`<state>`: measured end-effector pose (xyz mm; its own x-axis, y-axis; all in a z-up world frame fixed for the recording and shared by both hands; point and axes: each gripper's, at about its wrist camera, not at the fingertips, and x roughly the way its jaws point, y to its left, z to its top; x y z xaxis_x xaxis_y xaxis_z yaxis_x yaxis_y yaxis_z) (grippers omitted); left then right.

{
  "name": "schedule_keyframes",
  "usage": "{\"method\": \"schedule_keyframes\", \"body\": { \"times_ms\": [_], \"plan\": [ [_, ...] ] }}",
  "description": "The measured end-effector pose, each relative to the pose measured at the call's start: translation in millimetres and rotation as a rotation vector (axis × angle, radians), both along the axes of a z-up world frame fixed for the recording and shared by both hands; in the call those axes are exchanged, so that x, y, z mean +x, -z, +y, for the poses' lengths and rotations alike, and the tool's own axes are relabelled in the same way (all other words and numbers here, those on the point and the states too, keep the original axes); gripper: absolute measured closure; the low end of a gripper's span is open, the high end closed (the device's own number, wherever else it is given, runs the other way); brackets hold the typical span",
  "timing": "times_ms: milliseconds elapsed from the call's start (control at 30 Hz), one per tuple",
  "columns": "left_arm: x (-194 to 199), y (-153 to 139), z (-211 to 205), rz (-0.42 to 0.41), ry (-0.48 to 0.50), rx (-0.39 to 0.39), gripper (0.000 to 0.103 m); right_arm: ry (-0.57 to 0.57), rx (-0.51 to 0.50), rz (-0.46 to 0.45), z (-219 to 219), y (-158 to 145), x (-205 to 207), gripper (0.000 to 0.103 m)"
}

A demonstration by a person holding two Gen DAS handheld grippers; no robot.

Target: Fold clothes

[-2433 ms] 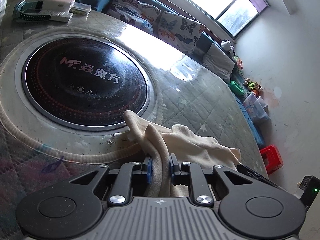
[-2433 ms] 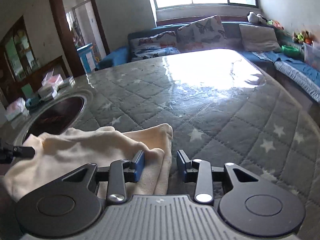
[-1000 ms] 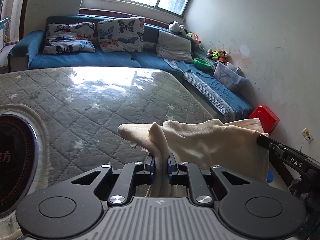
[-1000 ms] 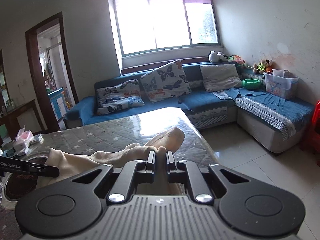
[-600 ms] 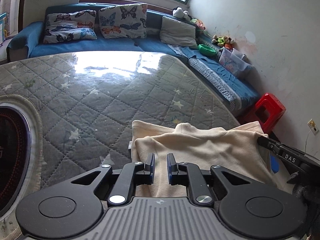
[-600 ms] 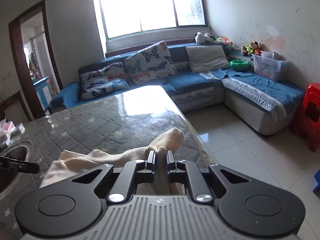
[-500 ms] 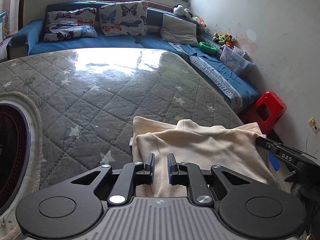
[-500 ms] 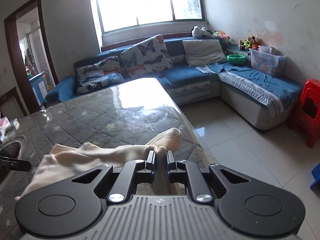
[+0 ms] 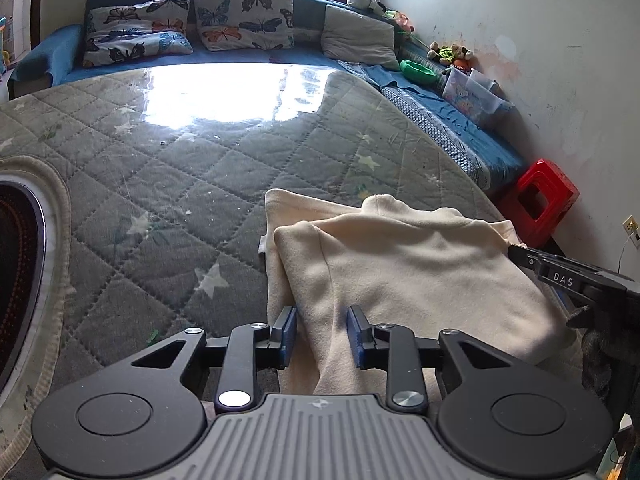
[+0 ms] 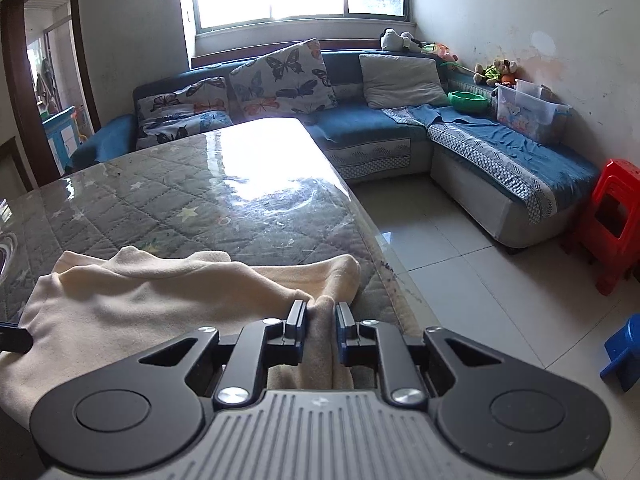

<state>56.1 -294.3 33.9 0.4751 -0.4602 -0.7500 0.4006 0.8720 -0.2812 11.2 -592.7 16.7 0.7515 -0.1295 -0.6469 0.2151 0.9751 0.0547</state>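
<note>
Both grippers have been parting since half a second ago: the left gripper (image 9: 322, 330) is now standing wide, straddling a loose fold of the cream garment (image 9: 400, 264), while the right gripper (image 10: 321, 322) is only slightly apart, cloth bunching between. The garment is lying at the surface's (image 9: 180, 168) near right corner.

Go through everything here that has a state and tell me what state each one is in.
Left gripper: open, astride a fold of the garment.
Right gripper: slightly open, cloth bunched between its fingers.
Cream garment: folded over, lying flat on the table.
Table: covered by a quilted cloth under a glossy sheet.
</note>
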Motion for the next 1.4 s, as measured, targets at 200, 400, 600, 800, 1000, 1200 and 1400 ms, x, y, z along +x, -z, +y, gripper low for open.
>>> {"method": "schedule_keyframes", "body": {
  "times_ms": [200,400,600,800,1000,1200,1400],
  "plan": [
    [-0.5,-4.4,-2.4,-0.009,-0.002,0.008,0.068,-0.012,-0.035,-0.063,10.7,-21.4,-4.8,0.085],
    [-5.3,-9.1,-7.7,-0.064,0.016,0.058,0.056,-0.102,-0.009,-0.035,37.9,-16.4,21.1,0.085],
    [-11.3,-14.2,-8.1,-0.133,0.026,0.092,0.036,-0.108,-0.013,-0.009,47.7,-2.7,40.7,0.084],
    [-24.2,-21.6,-9.9,-0.224,0.033,0.113,0.013,-0.127,-0.036,-0.026,55.8,-13.6,25.6,0.079],
    [-35.4,-25.4,-4.1,-0.257,0.027,0.087,0.000,-0.165,-0.027,-0.042,69.0,-21.1,-10.1,0.076],
    [-45.3,-21.7,1.8,-0.263,0.027,0.104,0.000,-0.203,-0.072,-0.075,86.9,-25.3,-57.2,0.073],
    [-47.3,-5.5,-2.9,-0.256,0.020,0.170,0.000,-0.176,-0.091,-0.089,88.5,-20.4,-80.8,0.073]
  ]
}}
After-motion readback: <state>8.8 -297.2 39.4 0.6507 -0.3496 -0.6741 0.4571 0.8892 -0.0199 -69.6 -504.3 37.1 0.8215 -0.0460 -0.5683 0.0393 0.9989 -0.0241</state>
